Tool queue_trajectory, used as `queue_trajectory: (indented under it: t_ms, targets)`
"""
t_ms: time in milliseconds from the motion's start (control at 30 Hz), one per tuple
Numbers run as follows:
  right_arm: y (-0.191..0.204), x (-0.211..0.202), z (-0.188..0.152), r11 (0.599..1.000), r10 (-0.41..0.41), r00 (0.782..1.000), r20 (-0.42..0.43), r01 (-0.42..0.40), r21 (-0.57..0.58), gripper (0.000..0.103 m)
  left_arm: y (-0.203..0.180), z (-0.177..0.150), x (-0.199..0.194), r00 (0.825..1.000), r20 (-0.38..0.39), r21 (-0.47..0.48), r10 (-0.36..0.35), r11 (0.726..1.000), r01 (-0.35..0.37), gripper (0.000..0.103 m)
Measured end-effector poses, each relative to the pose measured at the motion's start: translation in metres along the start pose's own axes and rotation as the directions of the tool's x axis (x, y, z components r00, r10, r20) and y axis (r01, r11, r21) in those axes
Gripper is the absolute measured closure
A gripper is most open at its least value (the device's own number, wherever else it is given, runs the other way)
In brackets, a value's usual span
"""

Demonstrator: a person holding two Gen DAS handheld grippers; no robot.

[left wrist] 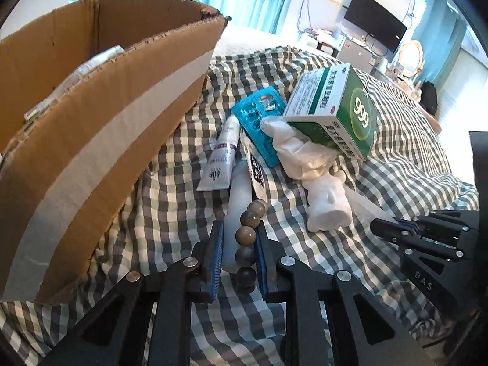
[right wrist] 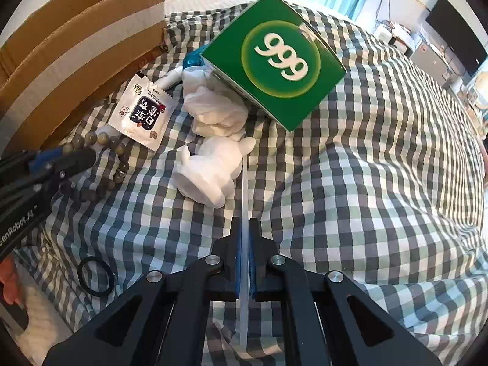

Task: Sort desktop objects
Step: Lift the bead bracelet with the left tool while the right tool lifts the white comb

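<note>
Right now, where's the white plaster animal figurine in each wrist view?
Left wrist: white plaster animal figurine sits right of centre, lying on the checked cloth just beyond the right of the left gripper's fingers.
Right wrist: centre-left, straight ahead of the fingers.
Shared landmark: green cardboard "999" medicine box, behind the figurine in both.

Right gripper (right wrist: 245,228) clamped on thin clear strip (right wrist: 244,189), white figurine (right wrist: 210,170) just ahead

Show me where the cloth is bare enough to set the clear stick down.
Bare checked cloth lies right of the green 999 box and the white figurine. Crowded: between the cardboard box and figurine, with sachet and beads.
</note>
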State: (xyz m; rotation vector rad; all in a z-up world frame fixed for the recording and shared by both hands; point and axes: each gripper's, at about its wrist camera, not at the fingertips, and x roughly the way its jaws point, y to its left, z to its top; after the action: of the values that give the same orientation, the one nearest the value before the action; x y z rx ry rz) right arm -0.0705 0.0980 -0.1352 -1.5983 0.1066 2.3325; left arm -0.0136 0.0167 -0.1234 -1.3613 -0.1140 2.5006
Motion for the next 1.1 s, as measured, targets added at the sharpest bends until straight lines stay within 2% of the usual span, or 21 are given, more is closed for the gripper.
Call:
queue_trajectory:
  t_ms: [133,200,300,367,400,433,500,533,600,633,833,1000,1100]
  targets:
    - [-0.002,0.005,-0.007,0.997,0.071,0.996,-0.047,-0.070,0.021,0.095,-0.003,0.011,0.009,1.000,-0.024,-0.002,0.009,1.000,-0.009,0.084]
    - [0.000,0.007,-0.010,0.997,0.079,0.995,-0.056,-0.077,0.029,0.094,-0.001,0.010,0.009,1.000,-0.030,-0.011,0.001,1.000,-0.001,0.083]
    - [0.012,0.011,-0.022,0.994,0.101,0.992,-0.074,-0.098,0.044,0.083,0.003,0.006,0.009,0.999,-0.049,-0.027,0.002,1.000,-0.003,0.080]
    - [0.022,0.016,-0.026,0.992,0.120,0.988,-0.097,-0.115,0.052,0.066,0.005,0.002,0.011,0.996,-0.089,-0.041,-0.016,0.999,0.013,0.072]
    - [0.026,0.019,-0.029,0.991,0.125,0.986,-0.110,-0.120,0.051,0.063,0.005,-0.001,0.014,0.993,-0.115,-0.050,-0.029,0.998,0.023,0.062]
    - [0.014,0.026,-0.022,0.992,0.124,0.986,-0.111,-0.119,0.049,0.062,0.005,-0.004,0.016,0.991,-0.128,-0.050,-0.024,0.999,0.018,0.058]
    - [0.020,0.028,-0.026,0.993,0.110,0.987,-0.116,-0.105,0.045,0.062,0.004,-0.007,0.018,0.990,-0.139,-0.040,-0.016,0.999,0.010,0.059]
    - [0.023,0.027,-0.028,0.994,0.106,0.988,-0.113,-0.101,0.047,0.067,0.002,-0.008,0.019,0.989,-0.144,-0.031,-0.023,0.999,0.019,0.071]
    - [0.021,0.026,-0.029,0.994,0.098,0.989,-0.108,-0.092,0.055,0.092,-0.001,-0.009,0.017,0.991,-0.135,-0.014,-0.011,1.000,0.009,0.091]
    - [0.018,0.026,-0.030,0.994,0.097,0.990,-0.100,-0.092,0.059,0.098,0.000,-0.010,0.016,0.991,-0.132,-0.016,-0.014,1.000,0.012,0.091]
    - [0.011,0.008,-0.031,0.989,0.132,0.990,-0.038,-0.129,0.078,0.100,0.007,-0.008,-0.005,0.998,-0.066,-0.056,-0.016,0.998,0.012,0.092]
    - [0.008,-0.004,-0.026,0.983,0.159,0.987,0.011,-0.160,0.095,0.100,0.003,-0.008,-0.025,0.999,-0.003,-0.049,-0.049,0.998,0.049,0.092]
    - [-0.004,-0.009,-0.016,0.979,0.179,0.983,0.032,-0.181,0.094,0.100,0.001,-0.004,-0.035,0.995,0.039,-0.038,-0.097,0.994,0.099,0.092]
